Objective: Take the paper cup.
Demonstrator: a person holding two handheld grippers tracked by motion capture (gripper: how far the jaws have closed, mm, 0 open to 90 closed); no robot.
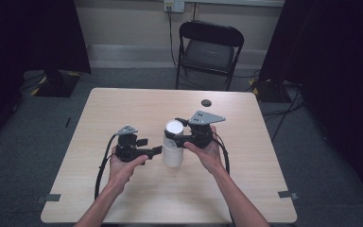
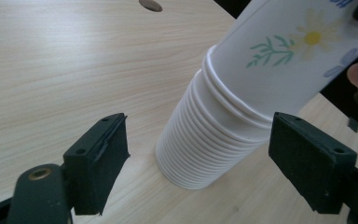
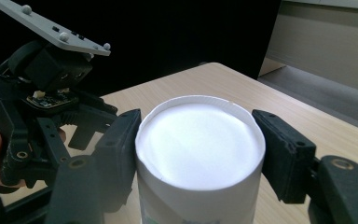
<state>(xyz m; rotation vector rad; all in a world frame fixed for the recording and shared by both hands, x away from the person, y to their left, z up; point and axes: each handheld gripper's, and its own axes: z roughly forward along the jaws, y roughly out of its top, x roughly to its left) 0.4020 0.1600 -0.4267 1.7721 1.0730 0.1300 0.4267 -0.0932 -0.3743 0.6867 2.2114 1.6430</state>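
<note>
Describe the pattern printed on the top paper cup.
The top paper cup is white with a yellow-centred daisy, green leaves and a bluish flower, shown best in the left gripper view.

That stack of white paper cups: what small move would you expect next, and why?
Probably the left gripper closes on the lower stack of white paper cups, so the top one can be pulled free. Its fingers stand open on either side of the stack, not touching. The right gripper already clamps the flower-printed top paper cup, which sits tilted, bottom end up.
</note>
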